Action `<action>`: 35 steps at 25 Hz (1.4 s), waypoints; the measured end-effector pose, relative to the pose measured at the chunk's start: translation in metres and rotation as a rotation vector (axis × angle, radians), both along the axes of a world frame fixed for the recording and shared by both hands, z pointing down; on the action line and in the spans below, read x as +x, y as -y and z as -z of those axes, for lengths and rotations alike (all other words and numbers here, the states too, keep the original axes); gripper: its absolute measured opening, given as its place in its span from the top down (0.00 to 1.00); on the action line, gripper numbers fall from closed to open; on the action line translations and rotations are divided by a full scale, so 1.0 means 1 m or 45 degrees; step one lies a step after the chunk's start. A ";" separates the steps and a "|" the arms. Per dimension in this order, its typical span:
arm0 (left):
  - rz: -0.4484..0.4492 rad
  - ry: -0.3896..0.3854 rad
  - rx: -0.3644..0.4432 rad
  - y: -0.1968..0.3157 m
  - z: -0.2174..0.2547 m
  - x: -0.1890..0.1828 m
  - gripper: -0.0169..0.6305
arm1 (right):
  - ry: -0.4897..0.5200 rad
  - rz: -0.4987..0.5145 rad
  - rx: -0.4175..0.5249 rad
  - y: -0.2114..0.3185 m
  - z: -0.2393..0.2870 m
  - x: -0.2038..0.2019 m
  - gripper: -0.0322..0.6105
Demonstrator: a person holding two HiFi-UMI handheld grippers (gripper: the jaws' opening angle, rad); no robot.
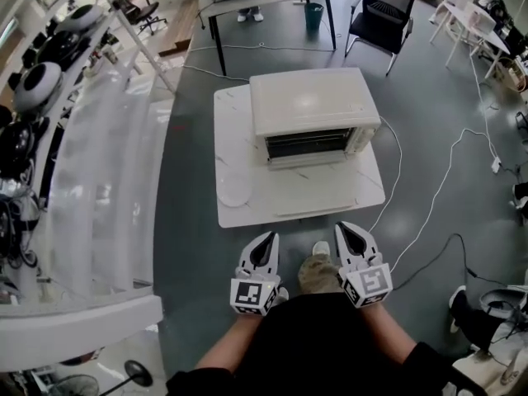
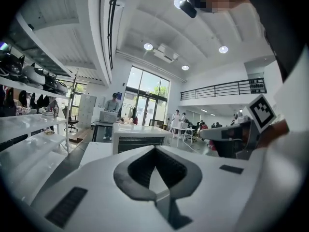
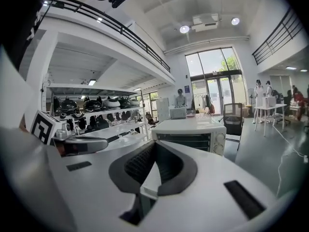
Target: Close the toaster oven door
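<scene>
Left gripper (image 1: pixel 266 242), right gripper (image 1: pixel 353 231) both clenched, empty, well short of toaster oven (image 1: pixel 309 110) — hard shove on door (image 1: pixel 318 162) could slide oven across desk (image 1: pixel 239 209)

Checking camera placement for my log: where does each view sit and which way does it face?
Head view: on the person's head, facing steeply down at the toaster oven on its white table; forearms, left gripper and right gripper show.
Left gripper view: on the left gripper, looking along its closed jaws at the toaster oven; right gripper at right.
Right gripper view: on the right gripper, along its closed jaws at the toaster oven; left gripper at left.
Shared: all three see the toaster oven.
</scene>
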State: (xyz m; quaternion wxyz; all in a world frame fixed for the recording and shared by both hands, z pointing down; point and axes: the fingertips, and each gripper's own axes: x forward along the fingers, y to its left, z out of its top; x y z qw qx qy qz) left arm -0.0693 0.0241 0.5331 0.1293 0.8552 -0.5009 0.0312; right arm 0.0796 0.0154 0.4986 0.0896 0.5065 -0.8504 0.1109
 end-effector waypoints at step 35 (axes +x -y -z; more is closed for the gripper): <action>0.286 -0.135 -0.486 0.099 -0.144 -0.042 0.95 | -0.133 0.269 -0.118 0.133 -0.050 -0.028 0.92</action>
